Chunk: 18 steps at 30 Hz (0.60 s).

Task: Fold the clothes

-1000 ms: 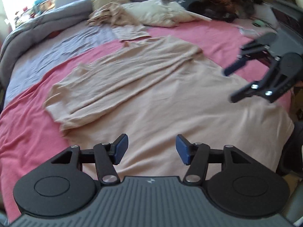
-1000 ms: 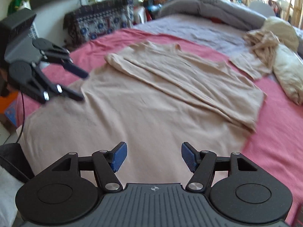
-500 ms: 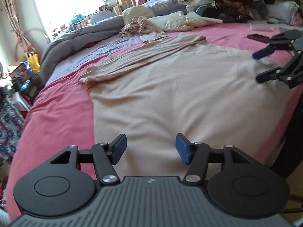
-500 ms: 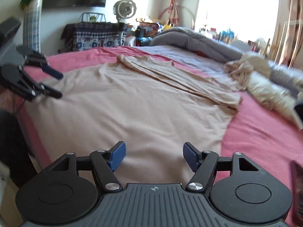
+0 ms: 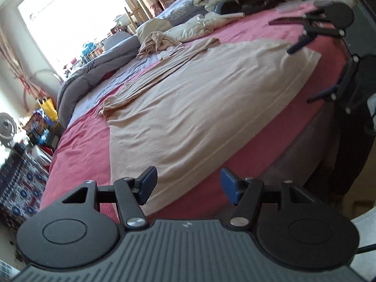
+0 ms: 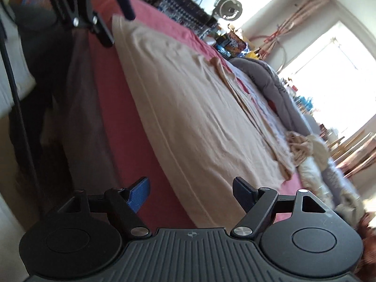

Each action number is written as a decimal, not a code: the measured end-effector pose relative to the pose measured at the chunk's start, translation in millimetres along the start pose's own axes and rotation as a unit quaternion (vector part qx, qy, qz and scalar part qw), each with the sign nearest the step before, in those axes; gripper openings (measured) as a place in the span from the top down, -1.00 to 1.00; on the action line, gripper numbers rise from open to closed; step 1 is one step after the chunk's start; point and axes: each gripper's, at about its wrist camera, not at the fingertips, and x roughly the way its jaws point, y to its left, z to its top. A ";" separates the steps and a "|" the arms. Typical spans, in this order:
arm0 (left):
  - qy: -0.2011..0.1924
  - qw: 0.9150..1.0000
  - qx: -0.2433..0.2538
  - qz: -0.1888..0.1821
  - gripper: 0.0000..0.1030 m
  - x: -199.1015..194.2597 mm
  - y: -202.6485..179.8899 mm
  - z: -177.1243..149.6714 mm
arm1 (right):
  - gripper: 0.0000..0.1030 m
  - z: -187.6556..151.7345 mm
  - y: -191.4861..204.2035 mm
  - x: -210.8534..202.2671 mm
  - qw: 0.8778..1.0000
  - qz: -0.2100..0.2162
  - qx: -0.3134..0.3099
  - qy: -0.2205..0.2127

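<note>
Pink-sheeted bed [image 5: 80, 150] carries flat beige cotton garment [image 5: 199, 108]; your left tongs [image 5: 188, 184] and right tongs [image 6: 191, 193] gape wide, empty, at its hem.

Black two-finger gripper [image 5: 188, 185], blue-padded fingers [image 5: 147, 182], silver screws, ribbed grey housing

Pink-sheeted bed [image 5: 82, 150] bears a spread beige garment [image 5: 199, 108]

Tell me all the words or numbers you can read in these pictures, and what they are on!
No words or numbers can be read anywhere.
Left gripper body: a small white emblem, no letters.
Right gripper body: a small round emblem, no letters.
Colourful boxes beyond the bed: printing too blurred to read.
Beige garment: plain, no label showing.
</note>
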 end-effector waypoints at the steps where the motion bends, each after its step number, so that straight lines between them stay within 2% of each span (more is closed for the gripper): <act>1: 0.003 1.000 0.014 0.001 -0.25 3.5 -3.4 -0.2 | -0.54 -1.2 2.4 5.4 1.000 -0.004 -0.016 0.007; 5: 0.007 0.998 0.050 -0.024 -0.25 12.6 -7.1 1.0 | -0.54 -0.7 2.1 14.3 0.999 -0.016 -0.039 0.008; 8: 0.005 0.997 0.068 -0.025 -0.25 17.4 -6.6 3.4 | -0.54 1.7 -0.7 16.7 0.999 -0.026 -0.044 -0.001; 18: -0.013 0.995 0.083 -0.048 -0.25 24.7 -13.4 9.2 | -0.51 10.0 -10.2 24.5 0.996 -0.061 -0.060 -0.031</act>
